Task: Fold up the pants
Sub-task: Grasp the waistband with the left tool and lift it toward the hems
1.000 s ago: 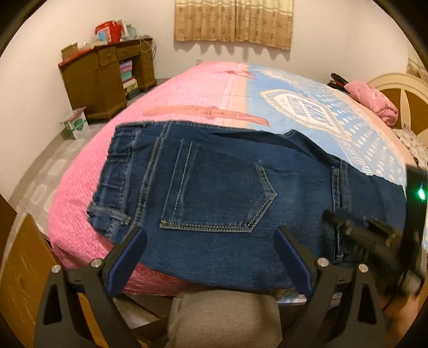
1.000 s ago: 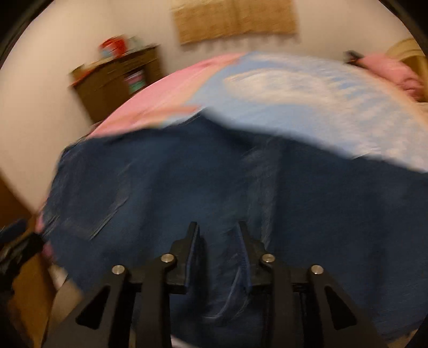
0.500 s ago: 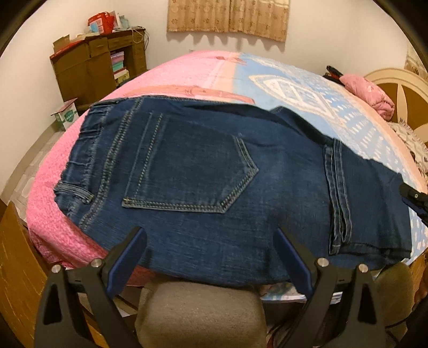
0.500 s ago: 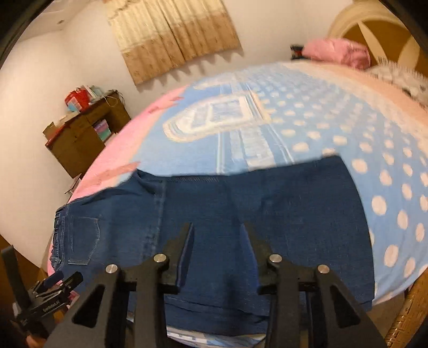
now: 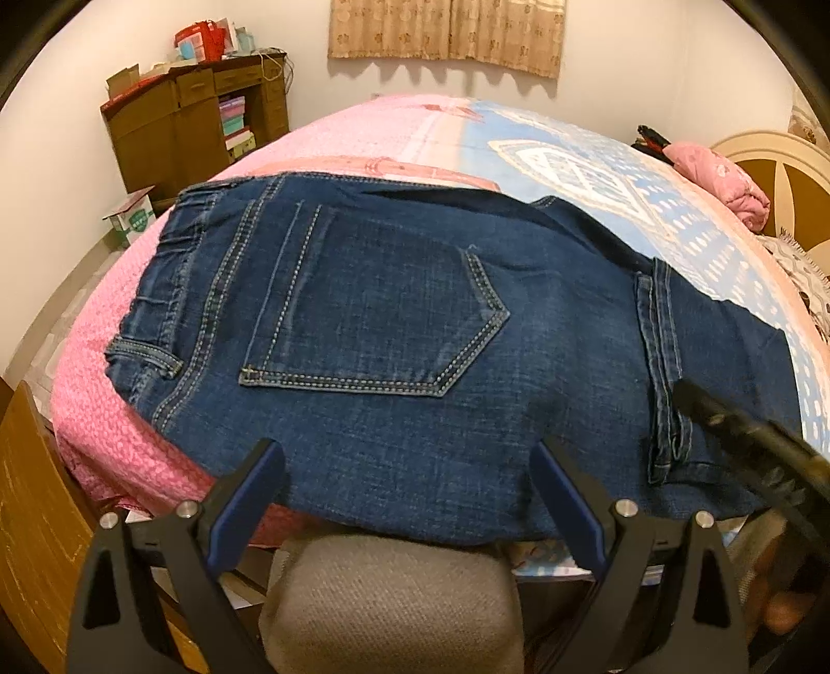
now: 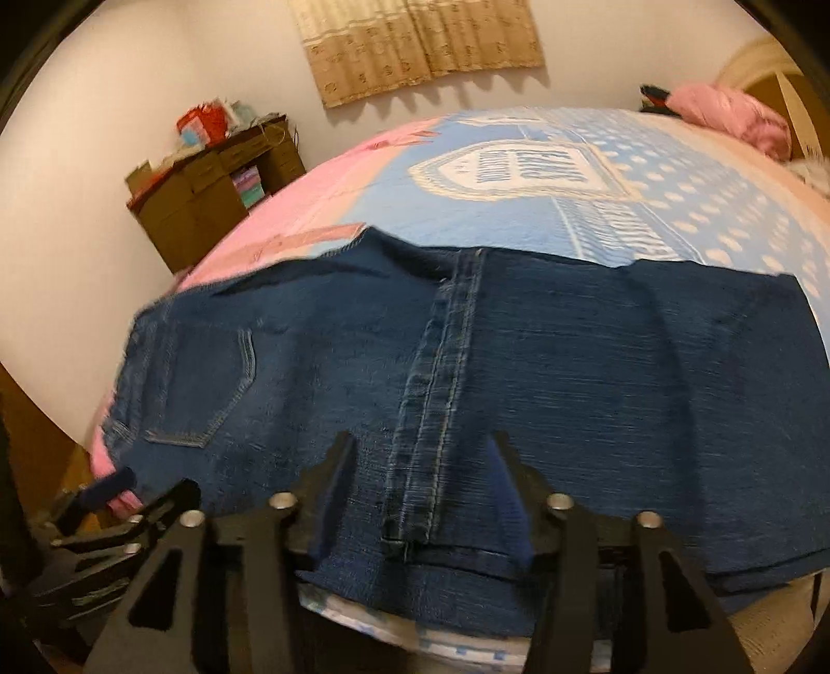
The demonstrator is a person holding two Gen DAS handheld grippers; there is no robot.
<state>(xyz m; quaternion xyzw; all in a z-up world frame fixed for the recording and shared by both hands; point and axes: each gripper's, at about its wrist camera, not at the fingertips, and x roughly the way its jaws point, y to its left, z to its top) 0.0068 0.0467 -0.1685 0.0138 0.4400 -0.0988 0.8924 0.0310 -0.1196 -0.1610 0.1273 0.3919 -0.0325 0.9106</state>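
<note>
While both grippers hang over the near edge of the bed, one pair of dark blue denim pants (image 5: 404,332) lies flat on the pink and light blue bed cover (image 5: 544,155). The pants are folded, with one back pocket (image 5: 373,316) facing up and the waistband at the left end. Pale stitching runs around the pocket. In the right wrist view a thick seam (image 6: 441,383) with two rows of stitching runs from the far edge of the pants to the near edge, and layers of cloth show one on top of another at that near edge.

Two grippers show. The left gripper (image 5: 407,469) has two blue-padded fingers (image 5: 249,492) standing wide apart, with nothing pinched between them. The right gripper (image 6: 423,456) has just been opening; its two black fingers (image 6: 337,466) stand apart over the seam and do not press on it.

One brown wooden desk (image 5: 197,129) stands by the far wall, one tan curtain (image 5: 446,31) hangs above, and one pink bundle (image 5: 721,181) sits at the far right of the bed.
</note>
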